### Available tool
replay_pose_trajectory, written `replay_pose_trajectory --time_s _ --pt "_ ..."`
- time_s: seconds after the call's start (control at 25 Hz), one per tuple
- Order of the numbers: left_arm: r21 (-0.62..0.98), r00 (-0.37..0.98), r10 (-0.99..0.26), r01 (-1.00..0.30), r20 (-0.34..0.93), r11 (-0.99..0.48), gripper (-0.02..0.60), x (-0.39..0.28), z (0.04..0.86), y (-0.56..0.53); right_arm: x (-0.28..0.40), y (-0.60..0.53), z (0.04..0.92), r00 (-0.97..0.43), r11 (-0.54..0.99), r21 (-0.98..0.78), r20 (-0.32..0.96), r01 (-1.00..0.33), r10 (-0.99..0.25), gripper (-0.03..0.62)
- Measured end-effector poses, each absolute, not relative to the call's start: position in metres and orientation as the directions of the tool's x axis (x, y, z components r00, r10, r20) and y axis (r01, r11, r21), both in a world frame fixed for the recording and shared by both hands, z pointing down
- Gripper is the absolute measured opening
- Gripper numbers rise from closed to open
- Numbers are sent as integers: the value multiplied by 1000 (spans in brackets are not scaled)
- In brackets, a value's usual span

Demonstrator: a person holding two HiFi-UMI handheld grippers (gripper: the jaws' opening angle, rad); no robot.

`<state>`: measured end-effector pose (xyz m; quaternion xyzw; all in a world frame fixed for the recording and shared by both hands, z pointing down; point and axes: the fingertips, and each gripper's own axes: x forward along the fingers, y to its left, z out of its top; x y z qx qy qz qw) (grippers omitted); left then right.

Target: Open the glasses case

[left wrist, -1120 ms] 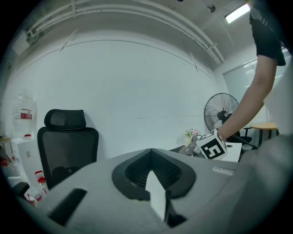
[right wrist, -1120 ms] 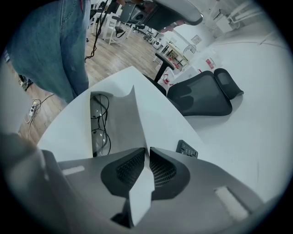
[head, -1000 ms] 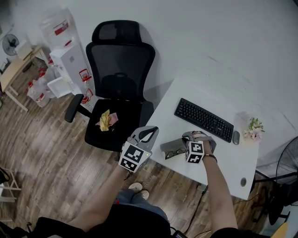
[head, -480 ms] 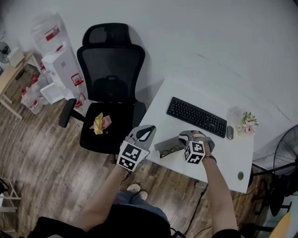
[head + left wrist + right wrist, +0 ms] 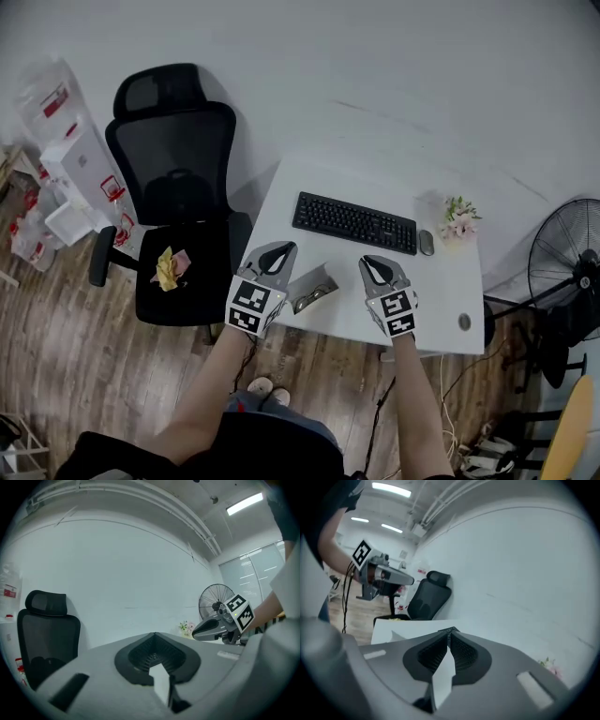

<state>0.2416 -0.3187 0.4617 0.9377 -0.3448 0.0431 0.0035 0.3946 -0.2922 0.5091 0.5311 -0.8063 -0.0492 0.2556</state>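
Off the table's left corner stands a black mesh-backed chair (image 5: 173, 178), and beside it the left tongs (image 5: 277, 251) hover, pressed together on nothing. A careless swing from them could knock the glasses case (image 5: 312, 286) onto the wooden floor (image 5: 84, 375), since it lies open near the front edge of the table (image 5: 441, 291), between the two tongs. Its raised lid could also drop shut if bumped, I judge, and the glasses inside could slide out. The right tongs (image 5: 373, 264) have just been closing and now meet with nothing between them, apart from the case. Both tongs are smooth grey plastic with dark ribbed pads, the case looks like a rigid grey hinged box, and the tabletop is white, flat and slippery-looking.
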Motion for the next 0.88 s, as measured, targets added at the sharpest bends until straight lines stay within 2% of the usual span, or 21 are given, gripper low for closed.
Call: replay_pose_trajectory --time_s 0.2,0.44,0.6,0.88 --pt "-33 782 -620 -620 61 -784 8 257 450 -313 426 -259 475 -159 195 226 171 -954 -972 15" --pt "-36 795 -605 -604 54 -796 8 263 445 -309 469 -219 448 51 -50 48 12 -998 -999 12" --pt "-38 796 -603 -602 51 -798 8 264 443 -309 485 -199 443 127 -126 -34 -28 -991 -991 12" --pt "-32 808 -587 -587 52 -809 8 271 444 -307 486 -180 453 180 -178 -69 -26 -982 -983 12"
